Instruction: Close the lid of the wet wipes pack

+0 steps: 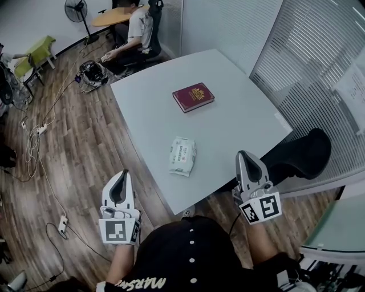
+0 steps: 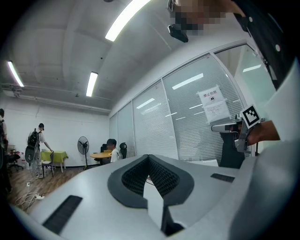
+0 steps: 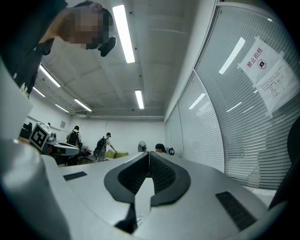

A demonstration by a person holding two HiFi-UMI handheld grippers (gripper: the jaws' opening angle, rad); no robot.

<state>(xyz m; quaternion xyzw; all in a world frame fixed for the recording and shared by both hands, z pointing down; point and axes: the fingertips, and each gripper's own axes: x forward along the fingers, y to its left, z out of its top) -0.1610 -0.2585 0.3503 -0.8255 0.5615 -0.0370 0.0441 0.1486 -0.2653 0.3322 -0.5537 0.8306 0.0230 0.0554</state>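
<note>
The white wet wipes pack (image 1: 182, 155) lies flat on the pale table (image 1: 239, 120), near its front corner. From the head view I cannot tell how its lid stands. My left gripper (image 1: 121, 175) is held off the table's left edge, over the wooden floor, jaws together and empty. My right gripper (image 1: 245, 155) hovers off the table's front right edge, also shut with nothing in it. The pack lies between the two grippers and a little ahead of both. In the left gripper view the left gripper (image 2: 148, 157) points level into the room; in the right gripper view the right gripper (image 3: 149, 153) does too. Neither view shows the pack.
A red book (image 1: 193, 97) lies farther back on the table. A black chair (image 1: 305, 153) stands at the table's right, beside a glass wall with blinds (image 1: 319, 63). Cables and a power strip (image 1: 63, 225) run over the floor at left. A seated person (image 1: 138, 31) and a fan (image 1: 77, 10) are at the back.
</note>
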